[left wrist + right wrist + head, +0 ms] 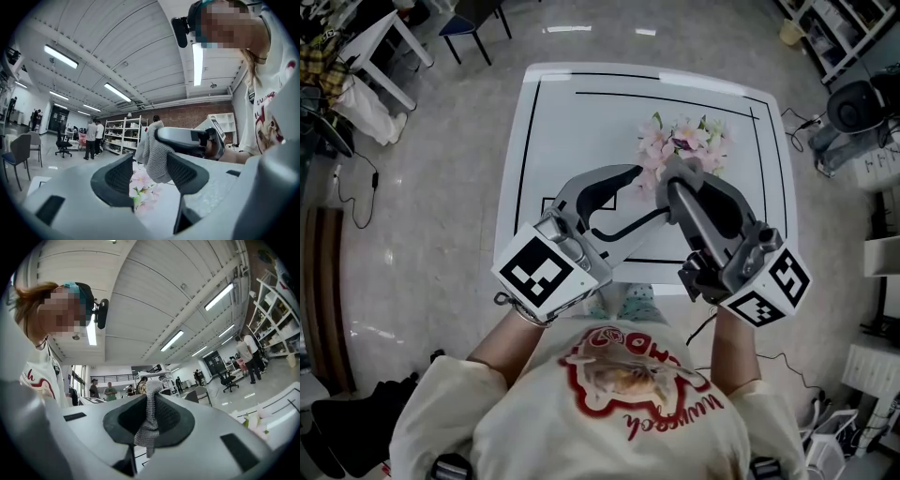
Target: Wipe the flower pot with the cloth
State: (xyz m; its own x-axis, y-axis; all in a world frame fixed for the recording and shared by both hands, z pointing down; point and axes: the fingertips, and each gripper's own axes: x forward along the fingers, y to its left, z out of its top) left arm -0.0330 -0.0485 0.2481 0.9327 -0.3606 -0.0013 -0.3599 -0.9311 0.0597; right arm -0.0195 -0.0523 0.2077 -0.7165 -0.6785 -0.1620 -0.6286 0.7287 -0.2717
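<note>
Pink flowers (684, 142) stand on the white table (553, 122), right of its middle; the blooms hide the pot below them. My right gripper (677, 174) is raised above the table, just in front of the flowers, and is shut on a grey knitted cloth (149, 427). The cloth (154, 150) hangs from the right gripper (187, 140) into the gap of my left gripper (150, 161). The left gripper's jaws stand wide apart, and its pads do not press the cloth. In the head view the left gripper (649, 194) points toward the right one. The flowers (143, 185) show below the cloth.
The table carries black marked lines and ends close to my body. A dark chair (473, 28) and a white desk (380, 52) stand at the far left, and equipment with cables (853, 108) on the right. Shelves (124, 136) and several people are in the background.
</note>
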